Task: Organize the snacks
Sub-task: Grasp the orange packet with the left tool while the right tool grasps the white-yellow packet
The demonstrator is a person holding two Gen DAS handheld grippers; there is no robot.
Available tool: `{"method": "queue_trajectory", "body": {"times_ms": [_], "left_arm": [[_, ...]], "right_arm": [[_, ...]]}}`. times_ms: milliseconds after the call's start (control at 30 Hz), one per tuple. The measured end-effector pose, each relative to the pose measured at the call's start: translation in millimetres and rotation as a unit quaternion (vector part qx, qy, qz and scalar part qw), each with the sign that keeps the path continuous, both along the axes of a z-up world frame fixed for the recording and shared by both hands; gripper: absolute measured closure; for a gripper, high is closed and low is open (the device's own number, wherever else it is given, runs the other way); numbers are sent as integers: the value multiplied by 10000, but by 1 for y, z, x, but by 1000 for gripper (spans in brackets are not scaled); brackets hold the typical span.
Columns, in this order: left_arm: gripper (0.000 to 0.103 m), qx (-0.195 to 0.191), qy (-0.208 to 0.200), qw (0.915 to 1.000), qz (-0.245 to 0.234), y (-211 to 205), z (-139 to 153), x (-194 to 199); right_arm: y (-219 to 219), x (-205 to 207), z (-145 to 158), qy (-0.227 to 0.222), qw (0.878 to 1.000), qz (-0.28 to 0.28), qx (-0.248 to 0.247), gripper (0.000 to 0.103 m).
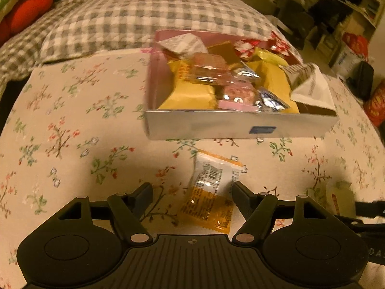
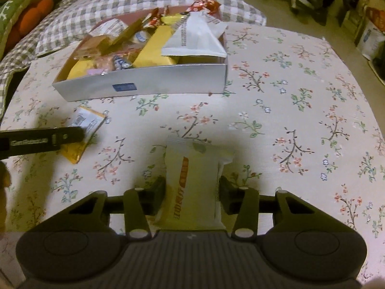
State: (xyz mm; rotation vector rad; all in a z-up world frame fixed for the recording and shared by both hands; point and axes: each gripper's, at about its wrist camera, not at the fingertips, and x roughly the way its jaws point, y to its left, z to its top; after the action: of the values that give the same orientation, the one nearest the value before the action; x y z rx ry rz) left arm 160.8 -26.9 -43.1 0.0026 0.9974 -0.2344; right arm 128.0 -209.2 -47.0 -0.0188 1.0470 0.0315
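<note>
A silver box (image 1: 216,126) full of wrapped snacks stands on the floral cloth; it also shows in the right wrist view (image 2: 168,82). An orange-and-white snack packet (image 1: 211,192) lies flat in front of the box. My left gripper (image 1: 192,192) is open, its fingers on either side of that packet, the right finger touching its edge. The packet also shows in the right wrist view (image 2: 83,132), partly under the left gripper's finger (image 2: 43,141). My right gripper (image 2: 191,192) has its fingers against both sides of a pale yellow snack packet (image 2: 192,183).
A grey checked pillow (image 1: 144,21) lies behind the box, with red cushions (image 1: 26,9) at the far left. The bed's edge, floor and shelves with clutter (image 1: 336,24) are at the right. The pale yellow packet (image 1: 339,197) shows at the left wrist view's right edge.
</note>
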Motion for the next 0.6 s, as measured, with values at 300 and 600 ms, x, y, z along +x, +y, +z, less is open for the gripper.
{"method": "queue_trajectory", "body": {"times_ms": [300, 600], "left_arm": [[29, 678, -449, 9953, -527, -30, -9, -8], [65, 584, -486, 9952, -619, -29, -6, -9]], "right_arm": [[3, 1, 0, 3, 10000, 37, 1, 60], [4, 1, 0, 11, 10000, 88, 45, 60]]}}
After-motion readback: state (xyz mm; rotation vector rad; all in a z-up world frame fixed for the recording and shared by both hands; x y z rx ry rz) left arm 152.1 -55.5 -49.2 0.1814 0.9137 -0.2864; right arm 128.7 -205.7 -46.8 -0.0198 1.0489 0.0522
